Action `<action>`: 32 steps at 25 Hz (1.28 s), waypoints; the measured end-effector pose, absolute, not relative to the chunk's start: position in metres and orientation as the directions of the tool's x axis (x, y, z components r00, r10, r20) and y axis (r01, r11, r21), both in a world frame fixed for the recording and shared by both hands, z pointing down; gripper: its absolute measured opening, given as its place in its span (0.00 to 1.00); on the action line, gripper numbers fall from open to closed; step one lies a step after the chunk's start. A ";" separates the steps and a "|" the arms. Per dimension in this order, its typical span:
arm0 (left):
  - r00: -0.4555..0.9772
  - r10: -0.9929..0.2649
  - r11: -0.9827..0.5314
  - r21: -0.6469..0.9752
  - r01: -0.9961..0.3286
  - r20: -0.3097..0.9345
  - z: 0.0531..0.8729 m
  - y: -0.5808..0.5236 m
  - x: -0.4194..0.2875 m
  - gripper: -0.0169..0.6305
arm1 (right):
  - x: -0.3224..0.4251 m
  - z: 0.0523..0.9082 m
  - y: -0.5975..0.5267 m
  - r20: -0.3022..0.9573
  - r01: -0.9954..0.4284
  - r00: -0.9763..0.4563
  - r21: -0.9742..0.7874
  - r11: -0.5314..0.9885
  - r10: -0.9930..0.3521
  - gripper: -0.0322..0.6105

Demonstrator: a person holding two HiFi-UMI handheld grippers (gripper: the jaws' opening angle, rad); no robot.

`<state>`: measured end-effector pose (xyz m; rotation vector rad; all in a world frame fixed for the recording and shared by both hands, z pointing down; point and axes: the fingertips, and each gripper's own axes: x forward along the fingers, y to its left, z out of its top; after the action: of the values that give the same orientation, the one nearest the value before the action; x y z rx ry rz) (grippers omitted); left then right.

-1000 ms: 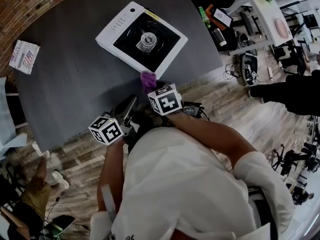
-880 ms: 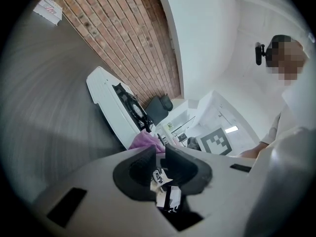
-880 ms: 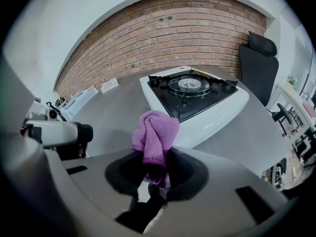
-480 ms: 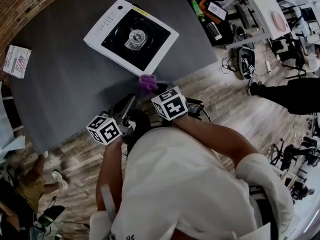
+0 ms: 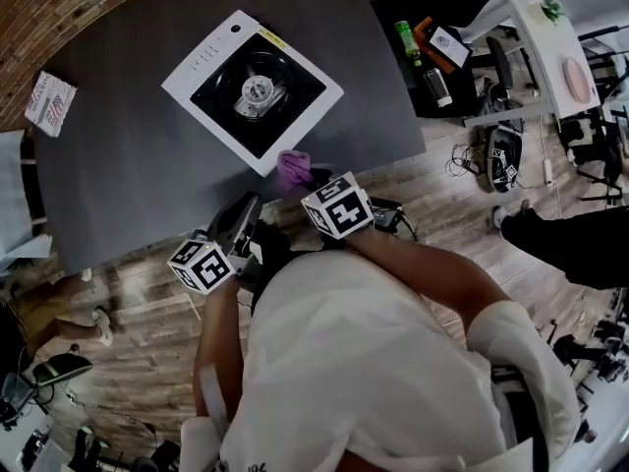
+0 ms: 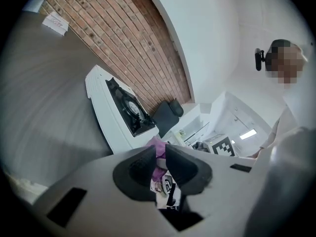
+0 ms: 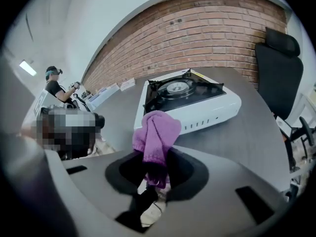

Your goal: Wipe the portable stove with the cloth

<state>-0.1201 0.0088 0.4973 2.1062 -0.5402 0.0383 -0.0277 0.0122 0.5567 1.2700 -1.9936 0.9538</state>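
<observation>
The portable stove is white with a black top and a round burner, and it sits on the dark grey table. My right gripper is shut on a purple cloth, held just off the stove's near corner above the table's front edge. In the right gripper view the cloth sticks up out of the right gripper, with the stove beyond it. My left gripper hovers lower left of the cloth. In its own view the left gripper is shut and holds nothing.
A small printed packet lies at the table's far left corner. A black chair stands by the brick wall. Shelves with bottles and cables are on the floor to the right. Another person stands far off.
The head view has swung, so the stove sits further left in it. The right gripper with the cloth now hangs slightly right of the stove's near corner. The left gripper has barely moved.
</observation>
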 end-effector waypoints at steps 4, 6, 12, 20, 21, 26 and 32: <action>0.872 -0.423 -0.442 0.784 -0.436 0.246 0.494 0.022 -0.088 0.13 | 0.005 0.551 0.009 0.718 -0.879 -0.471 -0.328 0.347 -0.513 0.21; 0.856 -0.454 -0.431 0.781 -0.453 0.246 0.490 0.030 -0.072 0.13 | 0.020 0.550 0.007 0.700 -0.857 -0.506 -0.343 0.384 -0.504 0.21; 0.791 -0.573 -0.392 0.774 -0.496 0.216 0.465 0.054 -0.057 0.13 | 0.045 0.528 -0.003 0.627 -0.786 -0.611 -0.407 0.466 -0.483 0.21; 0.736 -0.651 -0.376 0.762 -0.528 0.189 0.442 0.077 -0.076 0.13 | 0.048 0.471 -0.021 0.482 -0.716 -0.698 -0.481 0.506 -0.530 0.21; 0.734 -0.654 -0.380 0.761 -0.526 0.181 0.440 0.078 -0.076 0.13 | 0.048 0.466 -0.021 0.466 -0.706 -0.708 -0.489 0.513 -0.530 0.21; 0.743 -0.656 -0.425 0.750 -0.507 0.131 0.419 0.083 -0.081 0.13 | 0.042 0.443 -0.013 0.419 -0.687 -0.726 -0.487 0.540 -0.545 0.21; 0.752 -0.651 -0.453 0.739 -0.498 0.107 0.401 0.113 -0.103 0.13 | 0.033 0.432 0.023 0.413 -0.696 -0.716 -0.491 0.524 -0.563 0.21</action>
<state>-0.1033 0.1125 0.4011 2.1445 -0.8587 -0.2434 0.0328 0.0230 0.4325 1.0714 -2.5600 0.9622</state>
